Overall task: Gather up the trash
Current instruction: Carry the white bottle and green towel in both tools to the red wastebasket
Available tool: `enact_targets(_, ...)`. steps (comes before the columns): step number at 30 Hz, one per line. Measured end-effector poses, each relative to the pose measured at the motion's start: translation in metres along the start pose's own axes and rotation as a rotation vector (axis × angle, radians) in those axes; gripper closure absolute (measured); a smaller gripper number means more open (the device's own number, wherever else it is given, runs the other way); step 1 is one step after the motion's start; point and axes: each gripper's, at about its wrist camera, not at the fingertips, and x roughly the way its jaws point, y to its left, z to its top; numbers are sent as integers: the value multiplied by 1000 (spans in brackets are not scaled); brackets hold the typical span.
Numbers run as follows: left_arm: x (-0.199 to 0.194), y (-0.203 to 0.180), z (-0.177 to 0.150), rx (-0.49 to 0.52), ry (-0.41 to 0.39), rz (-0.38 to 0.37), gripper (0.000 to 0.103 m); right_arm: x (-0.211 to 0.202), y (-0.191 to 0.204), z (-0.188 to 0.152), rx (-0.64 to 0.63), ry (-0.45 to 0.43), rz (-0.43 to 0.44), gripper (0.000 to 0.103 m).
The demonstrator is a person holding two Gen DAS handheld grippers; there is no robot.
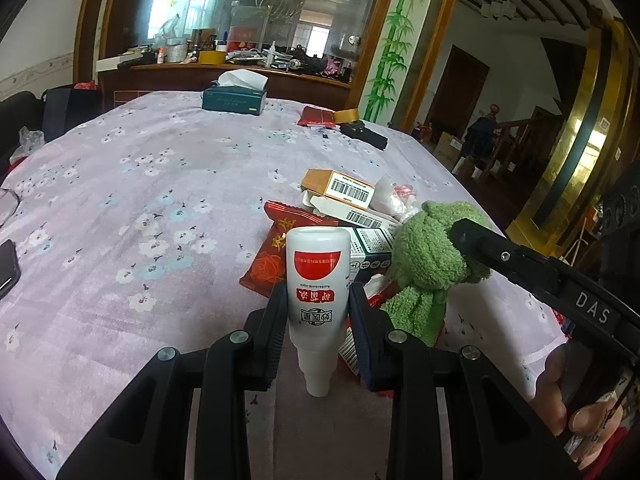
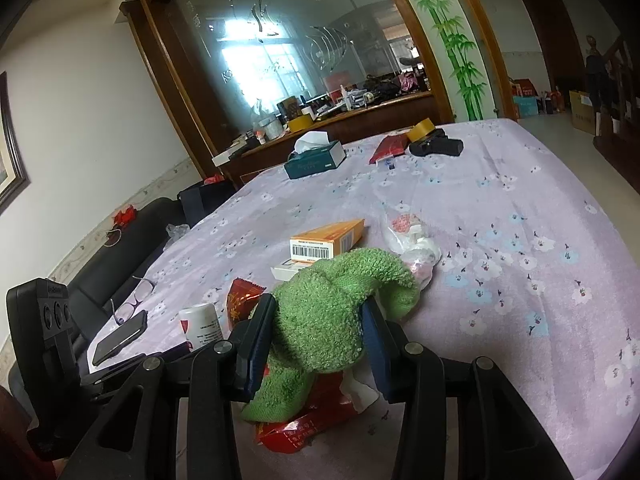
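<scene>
Phone [image 2: 120, 338]: lay flat, far left of the right gripper, beside glasses [image 2: 132, 300].
Left gripper [image 1: 318, 320]: clenched on the bottle, one pad on each side of its body.
Bottle [image 1: 316, 280]: white with a red label, held upside down, cap toward the camera, base pointing away; raised above the cloth just ahead of the left fingers.
Red packet [image 1: 268, 256]: lay just beyond the bottle, a little left of the left gripper's line.
Boxes [image 1: 340, 188]: orange one on top of white ones, barcodes showing, farther ahead of the left gripper, touching the red packet.
Clear bag [image 1: 394, 196]: crumpled, just right of the boxes.
Right gripper [image 2: 320, 324]: grasping the green towel between both pads.
Green towel [image 2: 332, 304]: bunched, one end hanging below the right fingers over a red wrapper [image 2: 308, 420]; right of the bottle from the left gripper.
Tissue box [image 1: 234, 98]: far ahead, well apart from both grippers.
Tape roll [image 1: 346, 115]: far ahead and right, beside a black object [image 1: 364, 134].
Tablecloth [image 1: 140, 200]: lilac with flowers, under everything.
</scene>
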Motion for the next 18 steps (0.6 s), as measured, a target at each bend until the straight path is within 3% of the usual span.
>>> enact_targets(18,-42,-12,-3,-16,-76,85,74,-4,2,-3,4,5,14,57)
